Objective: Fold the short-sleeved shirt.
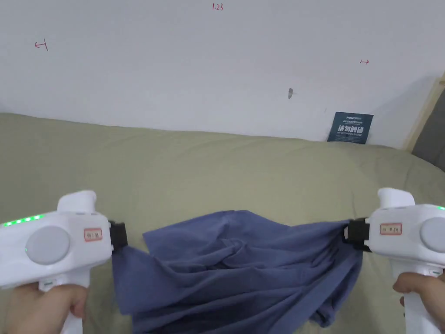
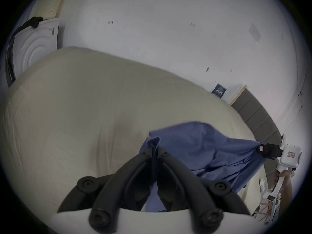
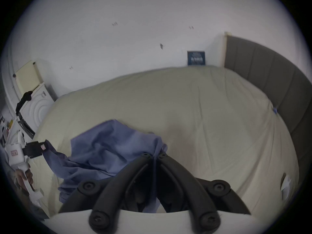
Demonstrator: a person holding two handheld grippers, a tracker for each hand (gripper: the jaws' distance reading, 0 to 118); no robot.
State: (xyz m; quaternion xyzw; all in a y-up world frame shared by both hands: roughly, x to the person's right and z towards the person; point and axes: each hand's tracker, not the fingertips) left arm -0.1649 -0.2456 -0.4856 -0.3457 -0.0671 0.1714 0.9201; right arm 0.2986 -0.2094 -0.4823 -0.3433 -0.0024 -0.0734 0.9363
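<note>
A blue short-sleeved shirt (image 1: pixel 234 269) hangs crumpled between my two grippers above the bed's near side. My left gripper (image 1: pixel 118 237) is shut on the shirt's left edge, and in the left gripper view a fold of blue cloth (image 2: pixel 154 143) sits pinched between the black jaws of the left gripper (image 2: pixel 155 150). My right gripper (image 1: pixel 354 235) is shut on the shirt's right edge; the right gripper (image 3: pixel 154 155) holds cloth (image 3: pixel 118 146) there too. The shirt (image 2: pixel 202 151) sags in the middle, and its lower part drops out of the head view.
A wide bed with a pale green sheet (image 1: pixel 217 169) stretches toward a white wall. A dark sign (image 1: pixel 350 128) leans at the wall's foot. A grey padded headboard (image 3: pixel 270 79) lines the right side. White appliances (image 2: pixel 37 46) stand past the bed's left end.
</note>
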